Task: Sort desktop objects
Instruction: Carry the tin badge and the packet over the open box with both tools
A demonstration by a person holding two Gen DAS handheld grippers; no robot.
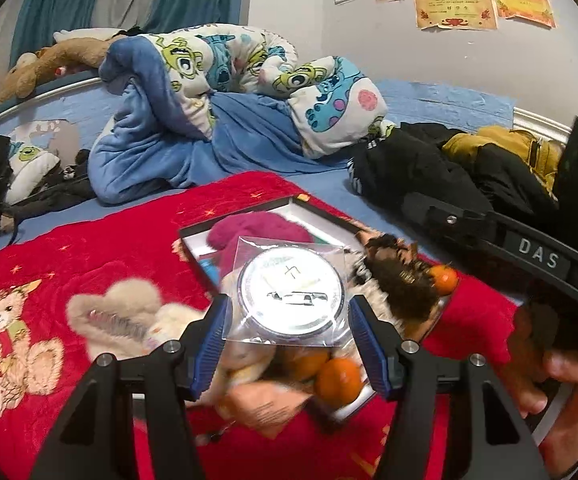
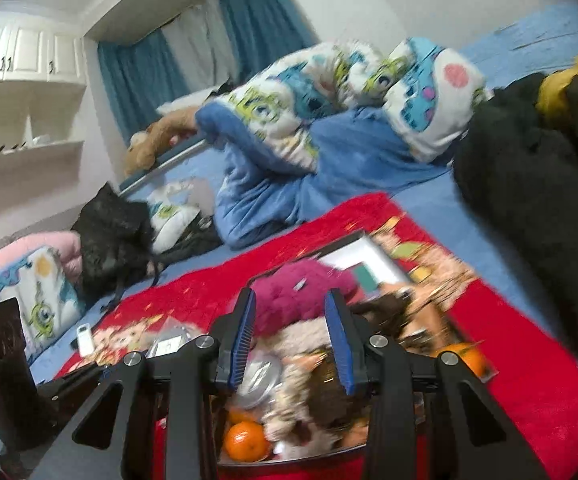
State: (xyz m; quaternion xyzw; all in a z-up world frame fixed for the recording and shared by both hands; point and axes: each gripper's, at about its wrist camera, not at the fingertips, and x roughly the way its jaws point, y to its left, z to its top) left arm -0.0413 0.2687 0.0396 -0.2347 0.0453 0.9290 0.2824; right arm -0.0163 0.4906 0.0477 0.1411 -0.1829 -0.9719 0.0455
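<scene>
While above the tray [image 1: 245,222]: left tongs [image 1: 289,330] clamped on bagged round tin [image 1: 291,294], right tongs [image 2: 291,338] apart, empty.

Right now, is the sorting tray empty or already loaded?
Loaded. The tray holds oranges, a magenta fluffy item and a brown furry item, piled past its rim; little bare floor shows.

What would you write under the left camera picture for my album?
The left gripper holds a round tin in a clear bag above a tray of oranges and fluffy things on a red blanket.
</scene>
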